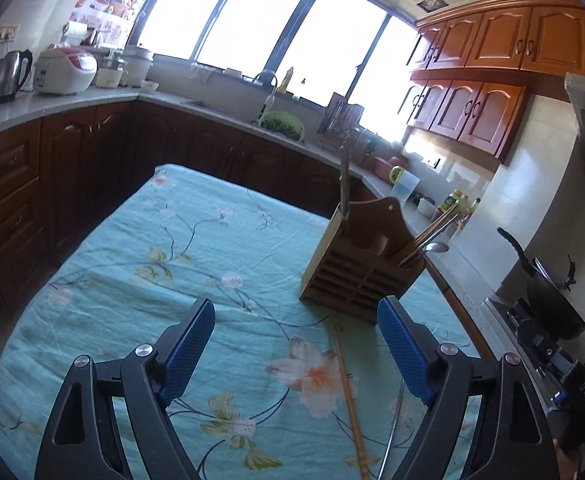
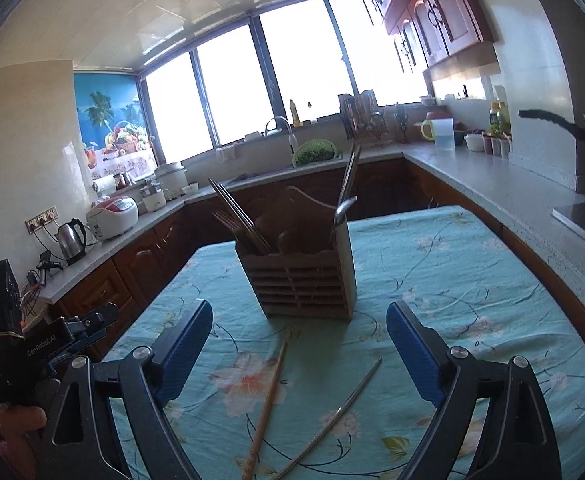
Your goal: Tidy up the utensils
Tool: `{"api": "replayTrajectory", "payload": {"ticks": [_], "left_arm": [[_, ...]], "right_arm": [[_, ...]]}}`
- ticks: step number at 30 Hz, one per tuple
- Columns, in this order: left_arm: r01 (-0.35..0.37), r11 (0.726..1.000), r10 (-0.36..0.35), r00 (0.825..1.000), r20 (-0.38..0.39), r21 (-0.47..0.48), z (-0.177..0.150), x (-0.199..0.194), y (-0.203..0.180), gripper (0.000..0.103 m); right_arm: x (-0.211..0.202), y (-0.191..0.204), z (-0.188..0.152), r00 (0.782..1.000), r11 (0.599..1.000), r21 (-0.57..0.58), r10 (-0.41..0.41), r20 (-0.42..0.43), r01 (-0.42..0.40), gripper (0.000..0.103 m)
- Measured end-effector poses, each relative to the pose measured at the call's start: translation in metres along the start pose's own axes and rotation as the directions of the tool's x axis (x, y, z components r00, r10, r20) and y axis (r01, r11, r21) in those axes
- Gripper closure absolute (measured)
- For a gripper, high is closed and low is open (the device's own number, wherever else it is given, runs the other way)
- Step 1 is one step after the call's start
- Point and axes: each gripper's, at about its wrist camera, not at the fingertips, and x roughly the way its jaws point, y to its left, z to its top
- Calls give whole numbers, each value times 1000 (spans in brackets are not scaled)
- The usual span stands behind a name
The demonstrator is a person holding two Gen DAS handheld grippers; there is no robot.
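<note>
Caddy (image 2: 306,276) upright on floral cloth (image 2: 452,280), chopsticks and spoon (image 2: 342,210) inside; before caddy, wooden chopstick (image 2: 268,400) and metal chopstick (image 2: 340,412) lie loose; left gripper (image 1: 296,344) and right gripper (image 2: 298,348) released, empty.

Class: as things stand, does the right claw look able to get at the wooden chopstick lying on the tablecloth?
Probably yes. The right claw is open and empty, and the wooden chopstick lies bare on the tablecloth just ahead, between its fingers. Only the metal chopstick lies close beside it.
</note>
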Motion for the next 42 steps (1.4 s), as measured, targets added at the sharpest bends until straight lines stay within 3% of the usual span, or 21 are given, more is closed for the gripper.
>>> {"api": "replayTrajectory", "payload": {"ticks": [2, 4, 8, 14, 19, 30, 42], "left_arm": [[4, 1000, -6, 998, 58, 31, -4, -21, -5, 2], [-11, 998, 3, 993, 114, 66, -15, -42, -8, 1], [-58, 989, 30, 981, 193, 138, -48, -71, -12, 1], [-132, 963, 80, 973, 218, 237, -94, -92, -20, 1], [-153, 951, 106, 978, 179, 270, -116, -95, -23, 1], [-184, 947, 156, 980, 126, 263, -106, -91, -23, 1], [-182, 945, 156, 981, 116, 271, -106, -88, -27, 1]], "right_arm": [[-21, 4, 4, 997, 1000, -4, 11, 74, -10, 0], [-38, 8, -2, 990, 1000, -17, 5, 139, -3, 0], [-55, 12, -34, 970, 993, -73, -73, 232, 92, 0], [-64, 13, -75, 968, 984, -115, -108, 226, 136, 0], [-70, 11, -88, 969, 981, -123, -124, 214, 152, 0], [-72, 4, -107, 976, 979, -117, -146, 163, 167, 0], [-72, 1, -113, 978, 982, -101, -143, 152, 159, 0]]}}
